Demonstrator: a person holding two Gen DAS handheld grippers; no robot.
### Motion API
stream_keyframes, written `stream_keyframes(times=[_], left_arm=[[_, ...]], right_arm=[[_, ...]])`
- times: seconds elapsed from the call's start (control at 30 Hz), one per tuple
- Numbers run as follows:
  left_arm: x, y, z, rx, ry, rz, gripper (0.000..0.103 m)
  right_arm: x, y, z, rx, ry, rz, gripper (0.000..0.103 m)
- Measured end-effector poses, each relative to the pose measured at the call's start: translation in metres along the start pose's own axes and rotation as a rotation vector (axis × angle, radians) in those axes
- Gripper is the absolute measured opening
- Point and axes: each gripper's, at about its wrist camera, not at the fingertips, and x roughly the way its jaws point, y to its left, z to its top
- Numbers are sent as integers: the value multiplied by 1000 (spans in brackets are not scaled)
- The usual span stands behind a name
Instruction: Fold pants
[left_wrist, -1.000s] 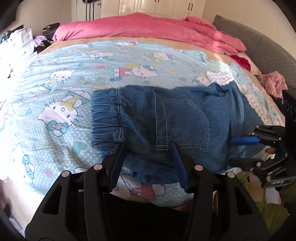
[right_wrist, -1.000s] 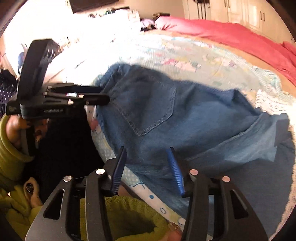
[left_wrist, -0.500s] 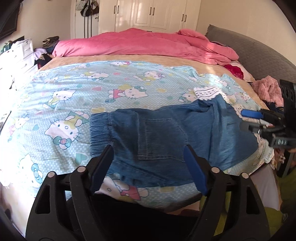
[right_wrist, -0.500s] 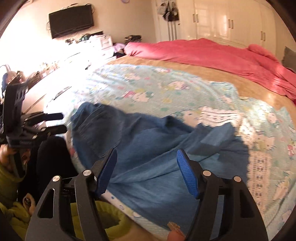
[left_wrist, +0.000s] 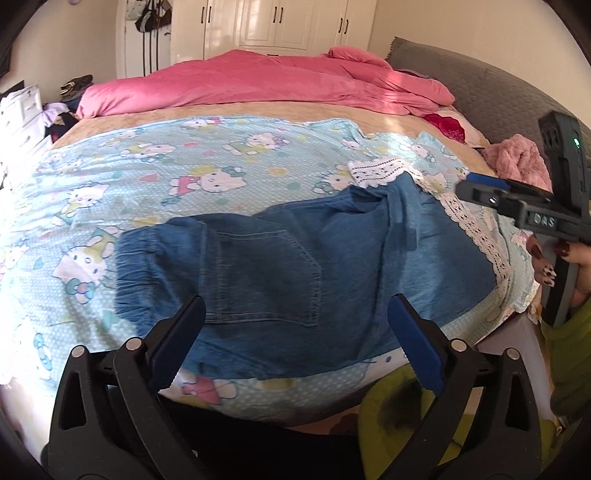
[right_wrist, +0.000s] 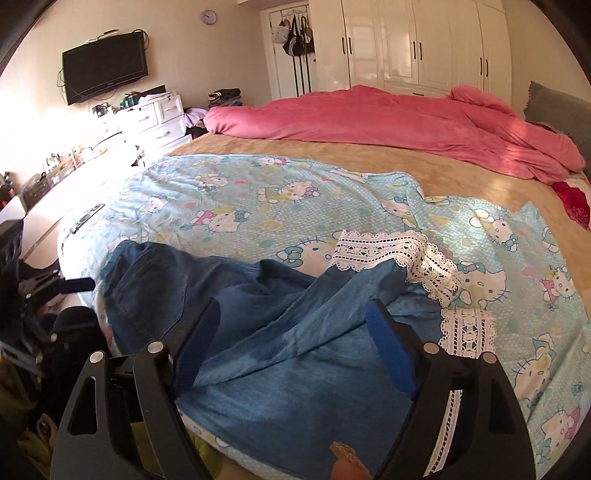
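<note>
A: Where are the pants?
B: On the bed, near edge, folded over, legs rumpled.
A: Tools?
B: Left tool and right tool gape, holding nothing. More folds likely remain.

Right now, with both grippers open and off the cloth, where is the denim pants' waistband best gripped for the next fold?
Probably the gathered elastic waistband of the pants, at its near corner, taken by the left gripper coming from the bed's near edge. That end lies flat, and its thick, ruched hem gives the pads an edge to pinch.
</note>
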Motion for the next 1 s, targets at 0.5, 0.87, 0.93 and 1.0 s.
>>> stream_keyframes(times=[0.5,0.87,0.93,1.0], left_arm=[[50,-51,7,77,94,-124,93],[103,-76,22,73,169,-234,64],[115,-75,23,48,196,-251,58],[119,-74,19,43,202,-254,58]], right_arm=[[109,-22,50,-4,166,-98,80],[200,-48,66,105,311,-197,79],[208,-57,64,130,327,-218,67],[208,-64,62,129,306,-250,46]])
